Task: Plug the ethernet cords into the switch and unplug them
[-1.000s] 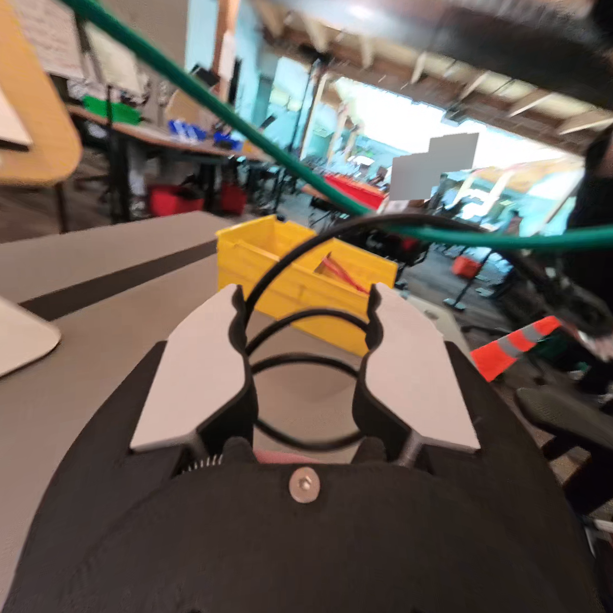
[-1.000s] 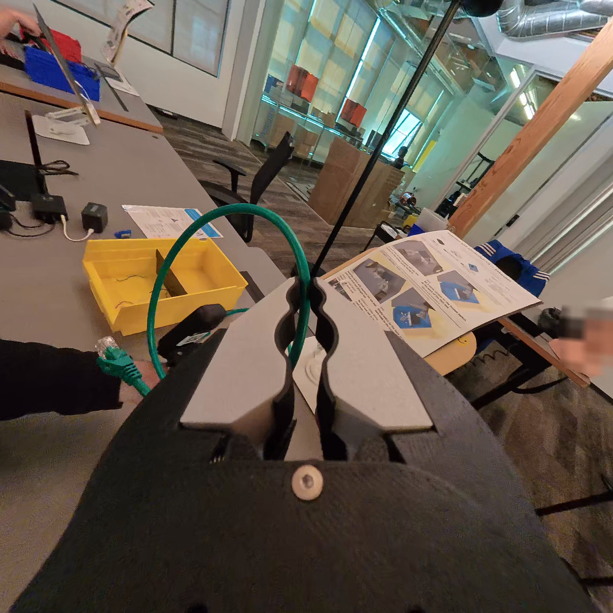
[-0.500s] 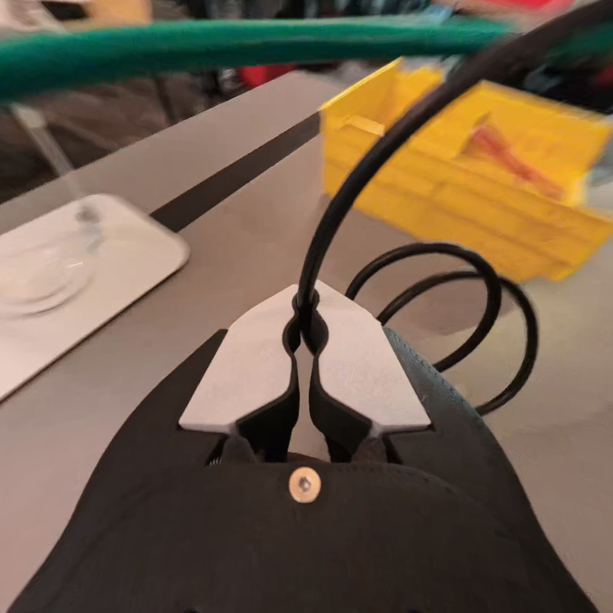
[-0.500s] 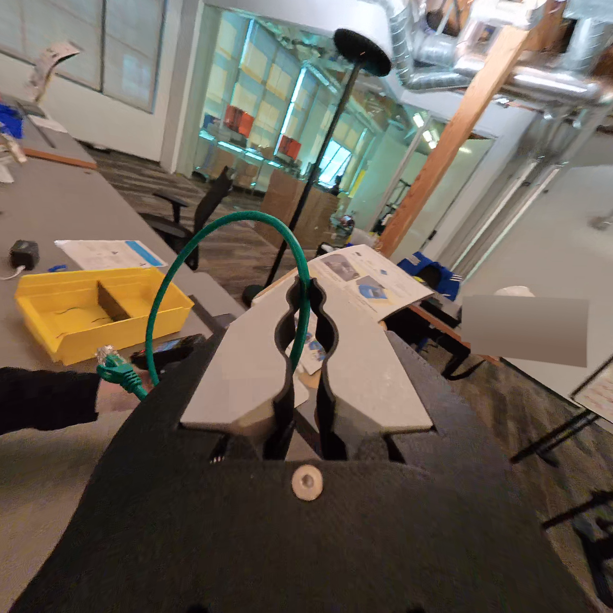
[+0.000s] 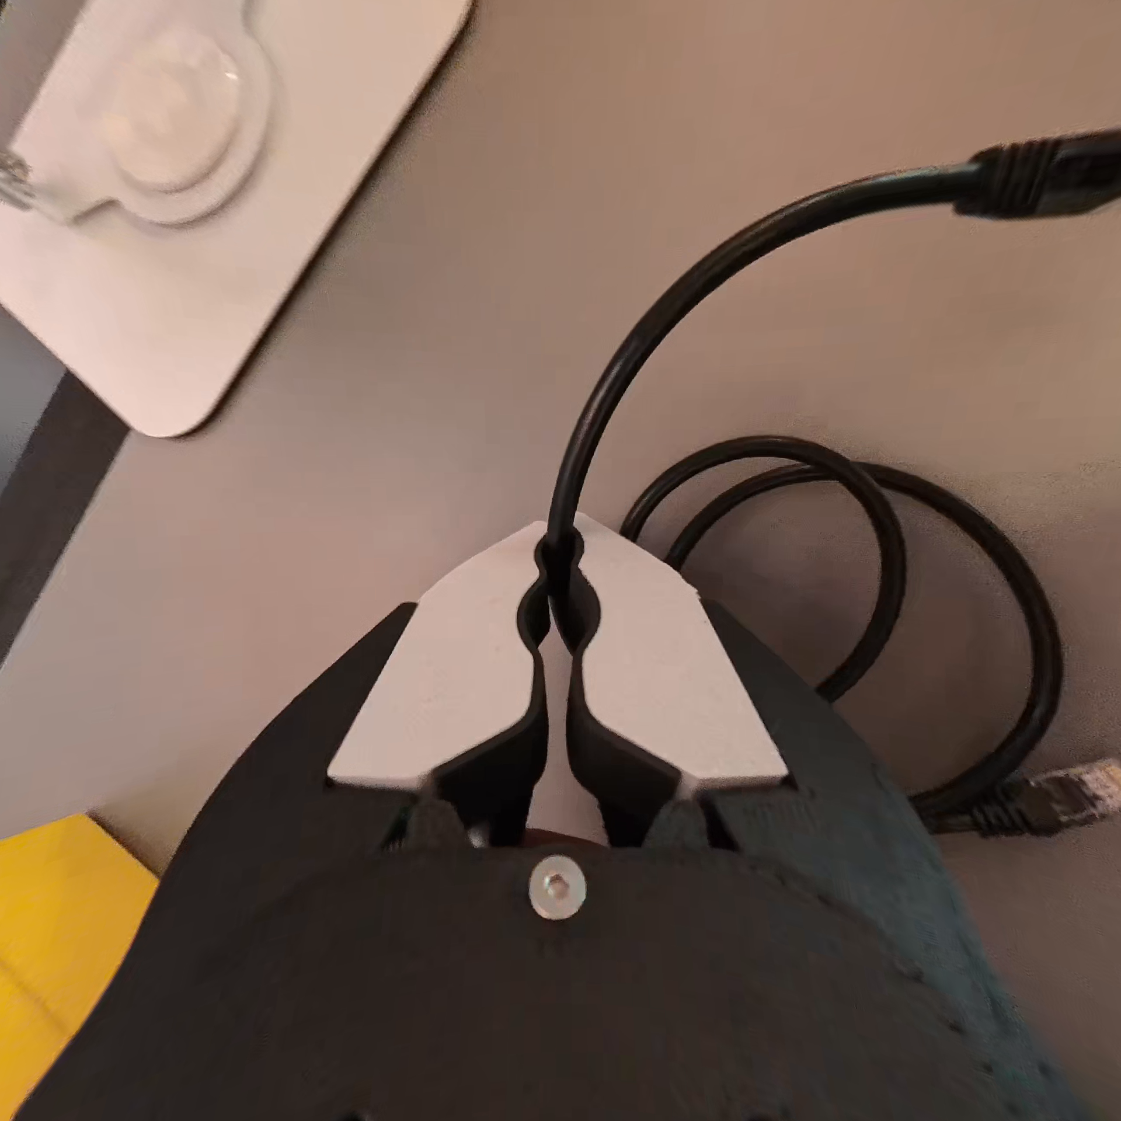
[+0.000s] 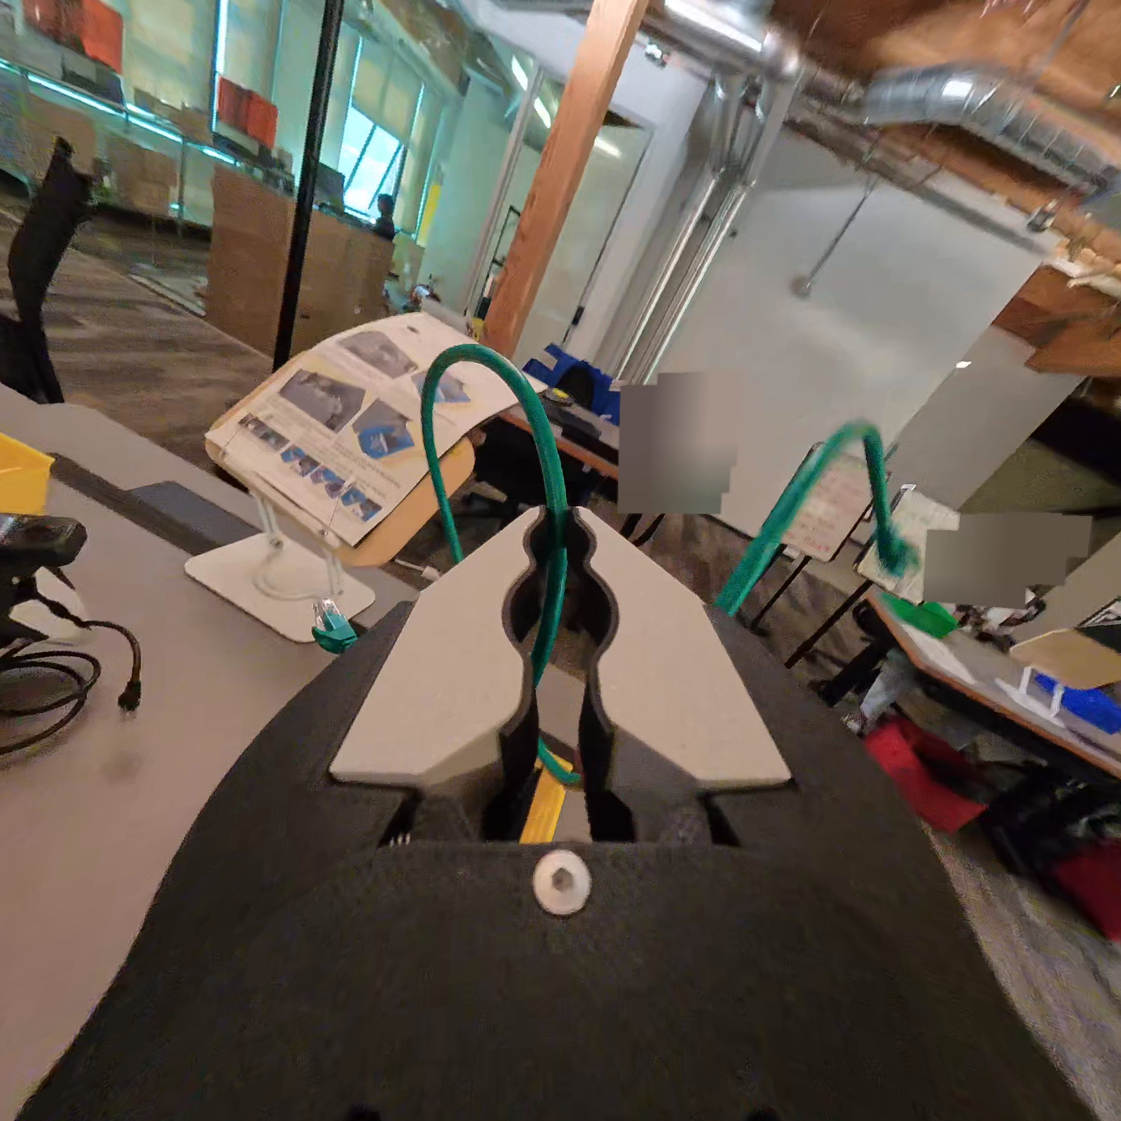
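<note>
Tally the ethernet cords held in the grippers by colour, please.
Black cord: 1, in the left gripper
Green cord: 1, in the right gripper
Total: 2

The black cord (image 5: 612,388)'s upper plug runs off the right edge of the left wrist view. On the right, the green cord (image 6: 549,449)'s far end is smeared by motion blur — its plug is unreadable — and the yellow bin (image 6: 21,479) is cropped.
</note>
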